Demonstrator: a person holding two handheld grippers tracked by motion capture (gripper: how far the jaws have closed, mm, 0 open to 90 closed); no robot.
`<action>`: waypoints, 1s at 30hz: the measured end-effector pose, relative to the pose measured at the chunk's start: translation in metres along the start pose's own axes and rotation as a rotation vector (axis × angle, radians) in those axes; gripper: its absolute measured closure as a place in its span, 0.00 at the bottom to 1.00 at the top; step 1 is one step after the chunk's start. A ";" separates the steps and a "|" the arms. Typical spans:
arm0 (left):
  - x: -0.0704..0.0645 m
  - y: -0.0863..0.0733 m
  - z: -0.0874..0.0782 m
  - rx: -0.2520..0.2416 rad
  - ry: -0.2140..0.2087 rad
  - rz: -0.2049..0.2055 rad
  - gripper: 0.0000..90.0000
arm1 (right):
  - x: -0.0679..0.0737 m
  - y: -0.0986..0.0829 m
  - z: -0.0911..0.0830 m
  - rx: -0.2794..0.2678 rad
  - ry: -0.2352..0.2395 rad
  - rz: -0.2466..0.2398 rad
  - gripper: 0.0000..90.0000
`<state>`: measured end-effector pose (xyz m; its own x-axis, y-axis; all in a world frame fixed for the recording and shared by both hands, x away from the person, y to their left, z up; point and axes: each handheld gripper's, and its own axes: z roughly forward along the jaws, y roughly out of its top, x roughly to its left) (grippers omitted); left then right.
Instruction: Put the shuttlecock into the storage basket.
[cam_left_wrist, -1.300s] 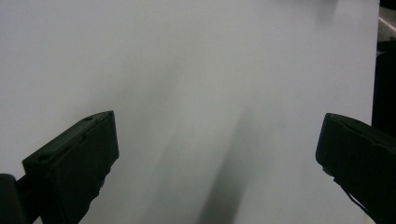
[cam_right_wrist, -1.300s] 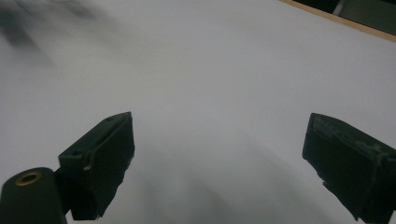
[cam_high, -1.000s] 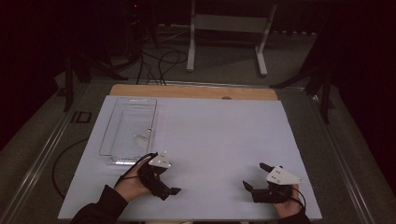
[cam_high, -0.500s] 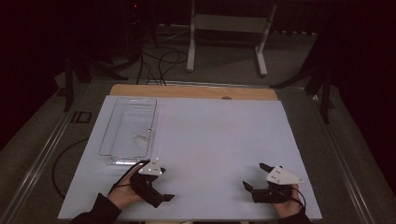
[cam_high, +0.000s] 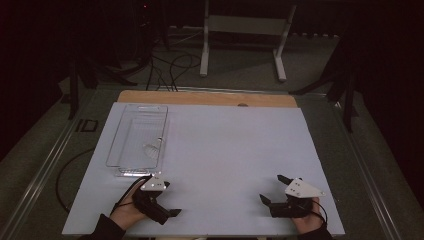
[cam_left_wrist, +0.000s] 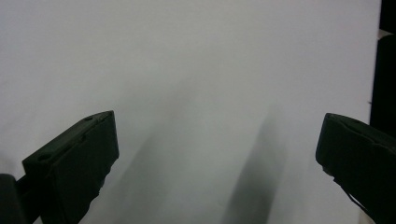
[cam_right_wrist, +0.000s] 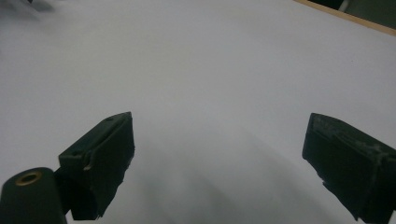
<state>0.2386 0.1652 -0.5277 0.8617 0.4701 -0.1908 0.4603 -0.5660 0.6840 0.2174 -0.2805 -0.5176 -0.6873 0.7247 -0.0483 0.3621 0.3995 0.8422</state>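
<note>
- clear tray (cam_high: 136, 140) sits near the bench's left edge, toward the far left corner, long axis running from near edge to far edge; looks like a small see-through thing lies inside, can't tell what
- left gripper (cam_high: 161, 200) hovers just off the tray's near end by the bench's near edge, jaws spread wide, nothing pinched, so I'd guess it's staged for a reach
- right gripper (cam_high: 272, 190) parked near the near right corner, well apart from the tray, jaws also spread and empty, probably just waiting
</note>
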 end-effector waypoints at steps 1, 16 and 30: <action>0.001 -0.001 -0.001 0.000 0.006 -0.001 0.00 | 0.000 0.000 0.000 0.000 -0.001 0.000 0.10; 0.004 -0.013 -0.012 -0.086 0.060 -0.041 0.00 | -0.001 -0.001 0.001 0.005 0.008 0.004 0.10; -0.002 -0.012 -0.002 -0.101 0.084 -0.044 0.00 | 0.000 0.000 0.001 0.005 0.007 0.000 0.10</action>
<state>0.2313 0.1720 -0.5342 0.8183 0.5503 -0.1660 0.4702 -0.4746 0.7441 0.2181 -0.2801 -0.5185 -0.6919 0.7206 -0.0447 0.3651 0.4026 0.8394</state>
